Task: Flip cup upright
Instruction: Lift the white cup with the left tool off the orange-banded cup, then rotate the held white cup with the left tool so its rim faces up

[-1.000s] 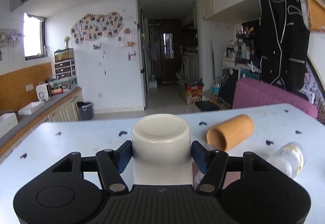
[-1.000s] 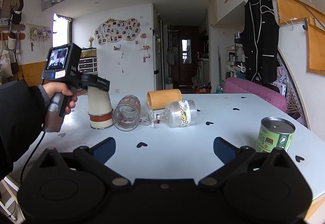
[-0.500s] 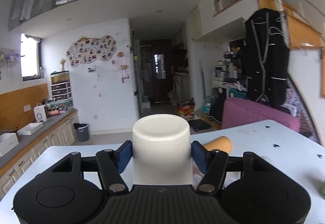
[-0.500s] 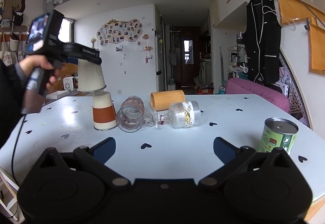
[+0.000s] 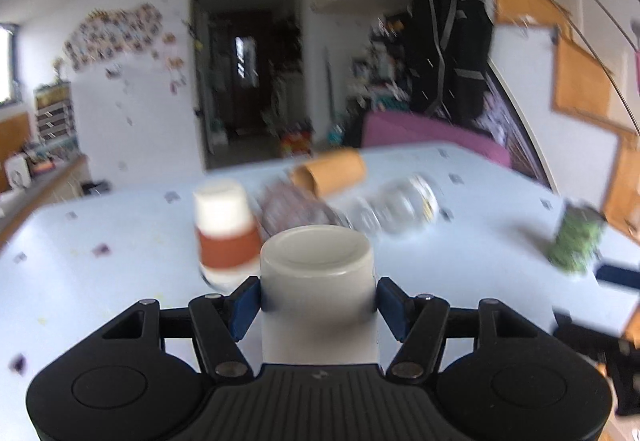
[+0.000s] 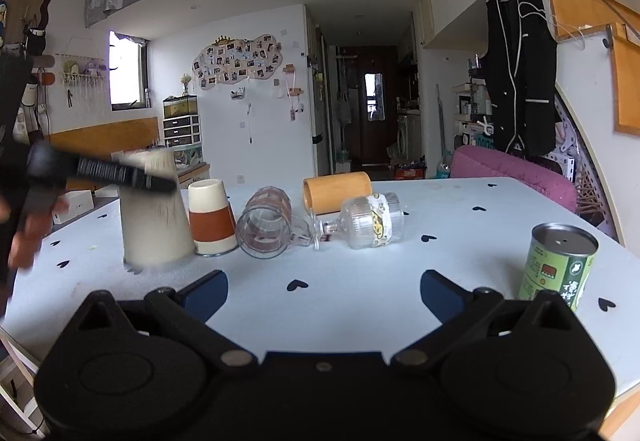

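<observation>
At 9 o'clock in the right view, the left gripper has its jaws clamped on the cream cup, base up, mouth down near the worktop. Judging by this, the flip is not yet done. Right gripper jaws are apart, empty.

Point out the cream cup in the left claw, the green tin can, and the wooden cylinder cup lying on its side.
cream cup [image 5: 318, 281]: left wrist view, side wall.
green tin can [image 6: 558, 273]: right wrist view, label.
wooden cylinder cup [image 6: 340, 191]: right wrist view, side wall.
</observation>
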Demonstrator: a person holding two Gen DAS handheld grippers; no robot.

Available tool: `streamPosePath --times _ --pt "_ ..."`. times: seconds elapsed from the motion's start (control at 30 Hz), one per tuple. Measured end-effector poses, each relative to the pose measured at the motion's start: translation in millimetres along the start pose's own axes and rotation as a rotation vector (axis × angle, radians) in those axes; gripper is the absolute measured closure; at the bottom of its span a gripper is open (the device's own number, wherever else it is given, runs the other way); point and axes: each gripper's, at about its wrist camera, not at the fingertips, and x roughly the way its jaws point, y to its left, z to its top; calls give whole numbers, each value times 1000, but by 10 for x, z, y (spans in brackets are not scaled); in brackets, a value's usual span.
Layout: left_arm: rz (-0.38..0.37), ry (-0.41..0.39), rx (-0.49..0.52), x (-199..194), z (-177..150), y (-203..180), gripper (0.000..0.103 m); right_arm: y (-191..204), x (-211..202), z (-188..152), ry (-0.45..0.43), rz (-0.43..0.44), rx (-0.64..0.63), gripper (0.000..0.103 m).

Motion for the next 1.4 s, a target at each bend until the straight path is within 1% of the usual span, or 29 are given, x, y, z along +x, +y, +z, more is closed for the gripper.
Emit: streamPosePath --times 0.07,0.1,0.27,0.37,0.4,0.43,0.47,0.5,0.53,0.57,0.6,0.63,0.67,0.7,0.73,0.8,0.87,0.93,1.0,1.03,1.1,1.17,1.23,1.27,1.33,1.4 --pt "-28 38 2 69 -100 -58 39 2 19 -13 10 9 1 0" --pt "-32 28 3 18 -248 -67 39 -10 31 -24 14 19 1 0" --pt "-30 12 15 -37 -346 -118 39 0 37 -81 24 50 -6 0" --pt "-36 13 12 -72 -359 -126 39 6 40 -154 32 120 4 0" --pt "-42 8 4 -88 -355 -108 38 22 50 -182 37 149 3 6" --pt "-43 6 5 -94 -338 -101 37 42 69 -216 48 184 2 17" --pt "-37 0 9 -72 -263 -122 34 67 96 -236 63 212 3 23" --pt "-33 -11 9 -91 -239 -108 30 94 128 -265 81 237 2 35" --pt "-31 -21 10 -107 -211 -94 30 126 153 -285 96 256 -2 50" --pt "-37 -24 11 -115 -182 -80 30 164 190 -305 117 281 -8 57" --pt "-42 -28 11 -104 -144 -72 30 202 225 -318 136 307 -11 70" --pt "-46 -28 13 -96 -117 -67 30 239 252 -326 150 334 -13 78" --pt "-52 -25 15 -79 -94 -62 30 279 291 -331 167 367 -14 81" --pt "-58 -18 15 -56 -76 -59 30 328 329 -336 180 398 -17 86" --pt "-69 -8 11 -40 -60 -55 30 369 355 -338 187 424 -18 90" --pt "-96 16 7 17 -39 -54 30 468 407 -353 209 502 -13 94" --pt "-116 41 0 87 -33 -67 31 577 486 -362 241 571 -13 95" --pt "-114 57 -5 143 -22 -62 32 682 565 -373 268 614 -17 97" --pt "-120 69 -20 173 -11 -32 44 794 636 -381 285 648 -24 97" --pt "-131 74 -36 175 -8 -6 44 829 671 -383 291 657 -23 98" --pt "-141 71 -40 145 -37 16 44 909 741 -392 299 661 -16 98" --pt "-155 67 -48 86 -74 57 44 940 788 -406 303 633 -11 99" --pt "-172 42 -57 -10 -121 101 44 925 799 -415 295 595 2 100" --pt "-183 32 -65 -67 -140 126 44 888 798 -416 294 597 20 103" --pt "-207 24 -80 -167 -175 176 44 845 773 -420 288 605 49 103" --pt "-220 22 -82 -226 -239 201 48 830 709 -414 265 561 36 103"
